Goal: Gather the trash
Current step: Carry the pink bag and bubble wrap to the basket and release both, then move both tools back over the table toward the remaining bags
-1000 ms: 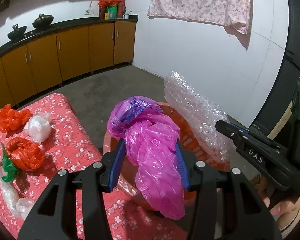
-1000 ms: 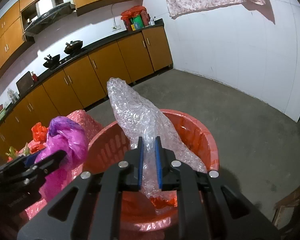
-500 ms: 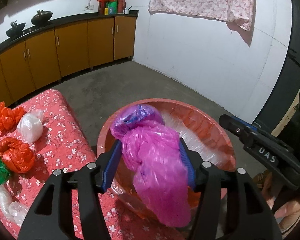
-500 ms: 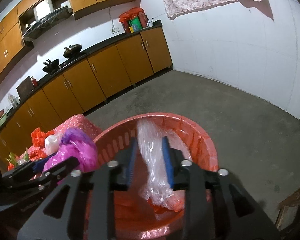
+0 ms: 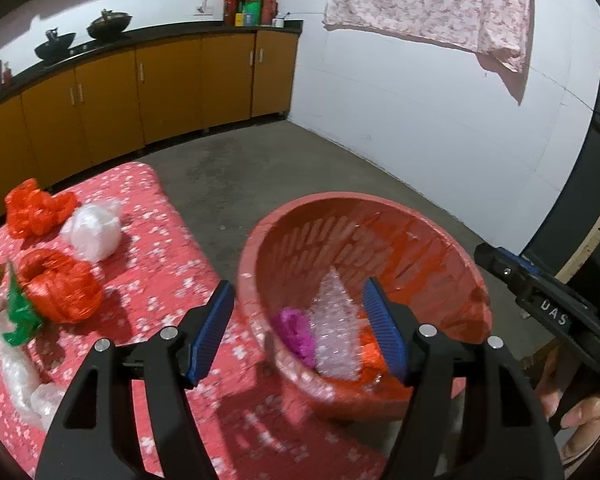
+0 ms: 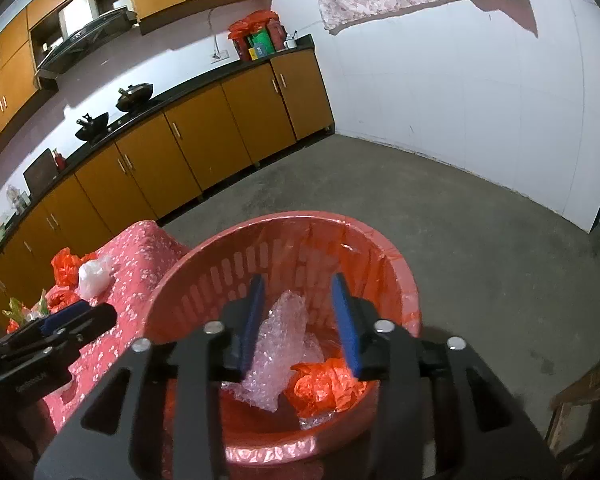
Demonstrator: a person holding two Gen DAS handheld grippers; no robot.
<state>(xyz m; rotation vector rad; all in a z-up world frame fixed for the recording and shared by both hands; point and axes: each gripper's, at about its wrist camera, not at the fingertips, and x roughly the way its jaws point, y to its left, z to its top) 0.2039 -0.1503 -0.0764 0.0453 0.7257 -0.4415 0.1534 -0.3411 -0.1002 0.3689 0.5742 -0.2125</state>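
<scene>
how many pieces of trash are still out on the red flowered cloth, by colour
orange-red bags: 2, one at the far edge and one nearer
white bag: 1
green scrap: 1
clear bubble wrap: 1
total: 5, though the cloth's left edge is cut off, where more may lie

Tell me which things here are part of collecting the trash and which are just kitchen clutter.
Job: red basket, bubble wrap and pink bag inside it, orange bags, white bag on the table.

Clutter: woks, hanging cloth, counter packages.
</scene>
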